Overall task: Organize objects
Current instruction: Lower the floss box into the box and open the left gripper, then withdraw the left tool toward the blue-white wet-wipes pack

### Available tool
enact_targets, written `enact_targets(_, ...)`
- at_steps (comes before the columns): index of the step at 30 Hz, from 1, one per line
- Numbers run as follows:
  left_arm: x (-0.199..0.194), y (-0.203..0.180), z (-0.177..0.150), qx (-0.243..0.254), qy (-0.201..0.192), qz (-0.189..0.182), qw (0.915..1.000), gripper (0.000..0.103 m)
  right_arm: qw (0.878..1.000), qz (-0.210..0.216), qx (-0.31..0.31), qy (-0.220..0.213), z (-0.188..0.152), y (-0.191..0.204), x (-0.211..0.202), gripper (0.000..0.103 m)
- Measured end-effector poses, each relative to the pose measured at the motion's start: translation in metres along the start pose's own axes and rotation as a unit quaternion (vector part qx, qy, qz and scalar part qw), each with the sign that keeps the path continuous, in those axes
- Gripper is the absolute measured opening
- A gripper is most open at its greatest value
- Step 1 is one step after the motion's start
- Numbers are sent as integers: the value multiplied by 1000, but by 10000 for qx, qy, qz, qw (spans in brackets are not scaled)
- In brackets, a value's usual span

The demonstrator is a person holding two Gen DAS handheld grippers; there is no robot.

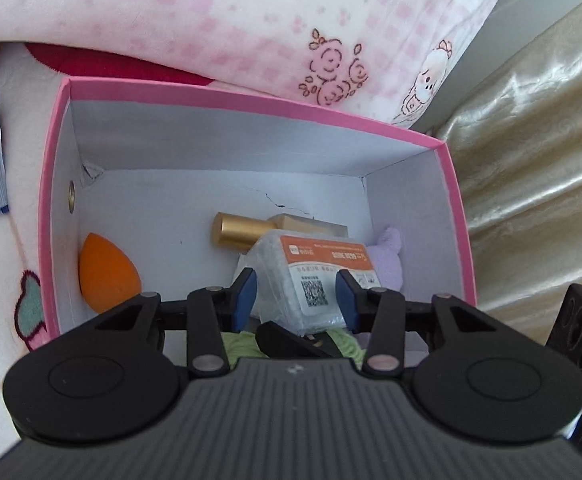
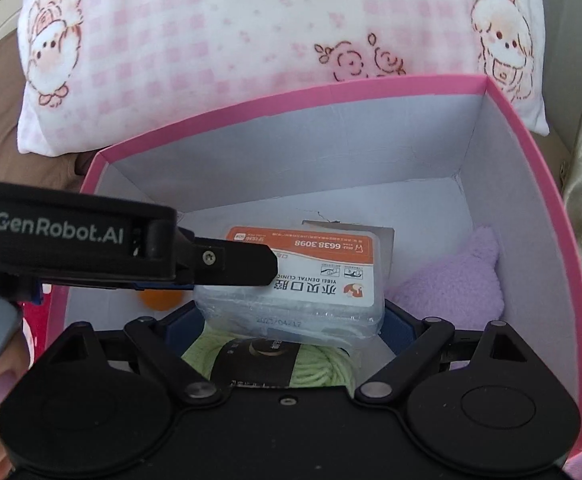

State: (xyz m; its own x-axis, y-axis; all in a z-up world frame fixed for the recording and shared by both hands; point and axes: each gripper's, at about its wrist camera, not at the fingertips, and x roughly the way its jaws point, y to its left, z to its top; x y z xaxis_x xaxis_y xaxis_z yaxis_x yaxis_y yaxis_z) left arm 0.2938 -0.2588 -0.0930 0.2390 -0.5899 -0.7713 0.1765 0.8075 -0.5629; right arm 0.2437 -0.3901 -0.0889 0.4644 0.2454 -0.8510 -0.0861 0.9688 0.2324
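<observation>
Both wrist views close, angled down into pink box (image 1: 55,184)

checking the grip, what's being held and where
The right gripper clamps the plastic box by its two short ends; the left gripper's hold cannot be told.

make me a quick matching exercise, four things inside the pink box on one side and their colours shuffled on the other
Things:
1. egg-shaped sponge
2. plush toy
3. yarn
4. bottle cap

Colours:
A. light green
B. gold
C. orange
D. lilac

Pairs: 1-C, 2-D, 3-A, 4-B

All four lie inside the pink box.
</observation>
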Motion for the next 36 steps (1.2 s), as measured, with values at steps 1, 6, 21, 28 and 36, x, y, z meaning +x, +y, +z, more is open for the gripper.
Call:
enact_targets(1, 0, -2, 0, 67, -2, 65, 10000, 39, 10000, -25, -47, 24, -1, 1, 3, 94)
enact_targets(6, -21, -10, 0, 221, -285, 295, 9989, 35, 9986, -269, -453, 44, -5, 9, 3, 94)
enact_targets(21, -126, -41, -33, 1174, -329, 281, 9921, 46, 9990, -73, -368, -239, -18, 37, -115, 92)
enact_targets(28, -176, -32, -59, 1301, -533, 243, 9898, 51, 9938, -240, -986, -465, -42, 70, -173, 92)
enact_targets(36, -215, -2, -93, 1150, -658, 208, 9910, 55, 9815, -354, -1701, -809, -76, 117, -206, 92)
